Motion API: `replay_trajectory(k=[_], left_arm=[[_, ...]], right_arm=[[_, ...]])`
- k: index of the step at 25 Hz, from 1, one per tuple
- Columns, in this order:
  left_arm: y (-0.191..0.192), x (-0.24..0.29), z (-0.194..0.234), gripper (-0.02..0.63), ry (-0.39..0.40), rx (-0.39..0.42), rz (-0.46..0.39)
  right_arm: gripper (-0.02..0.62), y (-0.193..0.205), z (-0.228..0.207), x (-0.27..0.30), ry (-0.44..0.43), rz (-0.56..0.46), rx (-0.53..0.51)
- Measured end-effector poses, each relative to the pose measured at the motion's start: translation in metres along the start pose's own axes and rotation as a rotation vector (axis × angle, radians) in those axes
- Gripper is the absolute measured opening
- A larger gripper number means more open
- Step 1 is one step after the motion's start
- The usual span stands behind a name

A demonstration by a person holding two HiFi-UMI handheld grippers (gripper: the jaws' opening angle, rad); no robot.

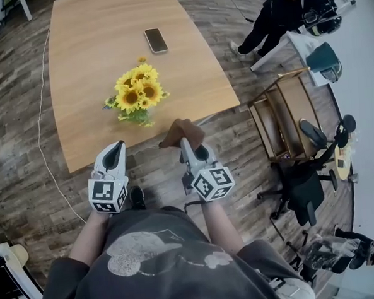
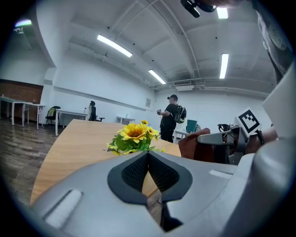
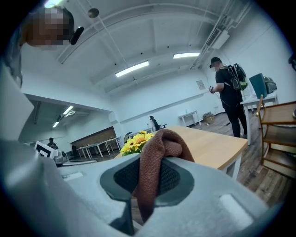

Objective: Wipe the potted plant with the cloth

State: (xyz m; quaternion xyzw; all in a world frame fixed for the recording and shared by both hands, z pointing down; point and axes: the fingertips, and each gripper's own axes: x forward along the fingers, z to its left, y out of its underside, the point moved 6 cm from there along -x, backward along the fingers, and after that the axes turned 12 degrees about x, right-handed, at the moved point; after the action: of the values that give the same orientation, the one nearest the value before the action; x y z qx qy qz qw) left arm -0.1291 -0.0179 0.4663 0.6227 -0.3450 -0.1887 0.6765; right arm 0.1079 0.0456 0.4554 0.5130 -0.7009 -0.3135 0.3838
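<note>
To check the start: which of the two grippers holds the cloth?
The right gripper: a brown cloth is pinched in its jaws. The left gripper is shut and empty.

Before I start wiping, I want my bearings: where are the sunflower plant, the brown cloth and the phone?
sunflower plant (image 1: 150, 91), head view, on a yellow bloom.
brown cloth (image 3: 155, 171), right gripper view, on its hanging middle fold.
phone (image 1: 156, 40), head view, middle of its screen.
</note>
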Motion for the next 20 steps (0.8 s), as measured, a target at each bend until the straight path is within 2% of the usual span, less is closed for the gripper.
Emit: replay_trajectory(k=[6, 12, 17, 20], left_arm=[[0.003, 0.022, 0.001, 0.020, 0.023, 0.023, 0.003], [0.009, 0.037, -0.004, 0.032, -0.035, 0.008, 0.053], [-0.003, 0.051, -0.012, 0.051, -0.101, 0.037, 0.029], [-0.007, 0.061, -0.017, 0.104, -0.131, 0.037, 0.043]], right_arm=[[0.052, -0.011, -0.006, 0.016, 0.025, -0.013, -0.019], [0.054, -0.023, -0.031, 0.032, -0.021, 0.012, -0.028], [0.052, -0.042, -0.056, 0.064, -0.086, 0.070, -0.036], [0.054, -0.057, -0.067, 0.085, -0.131, 0.090, -0.043]])
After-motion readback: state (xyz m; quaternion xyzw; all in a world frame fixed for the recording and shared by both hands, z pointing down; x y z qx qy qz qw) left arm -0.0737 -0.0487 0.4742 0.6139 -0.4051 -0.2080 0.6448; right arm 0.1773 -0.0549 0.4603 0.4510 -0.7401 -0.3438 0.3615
